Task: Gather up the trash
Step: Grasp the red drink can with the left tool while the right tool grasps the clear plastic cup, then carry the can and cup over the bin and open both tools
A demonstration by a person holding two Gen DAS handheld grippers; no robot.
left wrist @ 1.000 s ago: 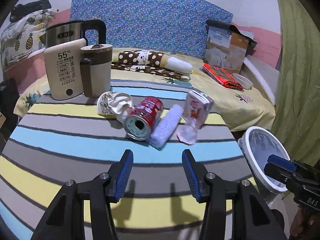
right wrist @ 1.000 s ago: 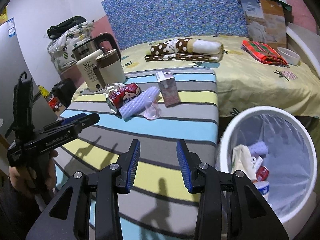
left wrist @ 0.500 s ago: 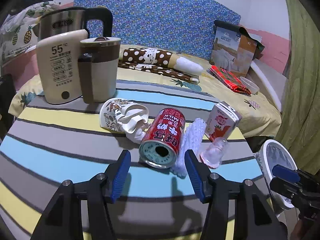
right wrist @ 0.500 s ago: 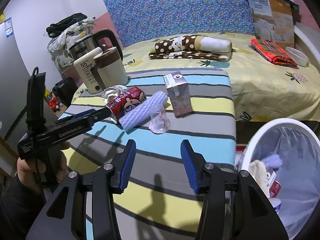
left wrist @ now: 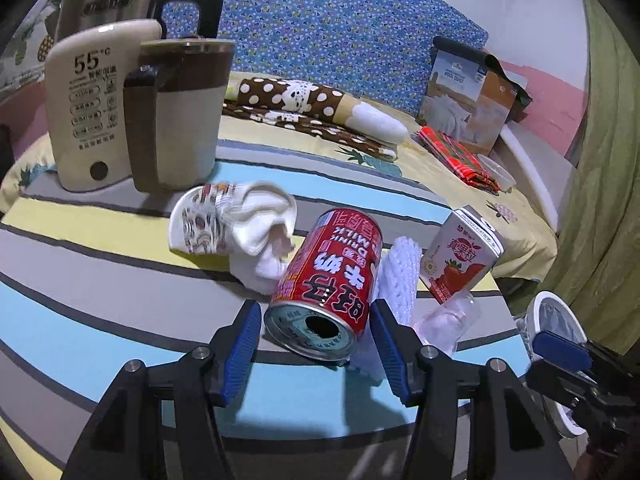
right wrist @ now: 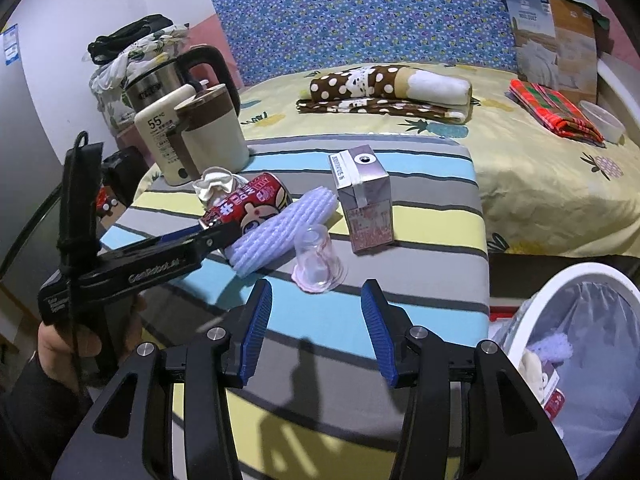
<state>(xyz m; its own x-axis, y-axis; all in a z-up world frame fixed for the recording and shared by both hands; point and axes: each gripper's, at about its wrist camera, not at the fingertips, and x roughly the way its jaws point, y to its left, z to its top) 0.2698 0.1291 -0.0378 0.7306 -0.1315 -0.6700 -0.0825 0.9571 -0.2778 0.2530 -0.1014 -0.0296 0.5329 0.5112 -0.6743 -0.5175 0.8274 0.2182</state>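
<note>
While the left tongs (left wrist: 316, 354) stand released, blue pads either side of the red tin milk can (left wrist: 326, 292) lying on the striped bench (left wrist: 100, 304), nothing is gripped yet; the right tongs (right wrist: 316, 330), released too, hang empty near the white lined bin (right wrist: 576, 280), ready for trash.

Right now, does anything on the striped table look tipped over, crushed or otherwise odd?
Yes. The red can lies on its side, its opened top toward the left gripper. A clear cup stands upside down near the table's front. The paper cup is tipped over, with crumpled tissue in it. The carton stands upright.
</note>
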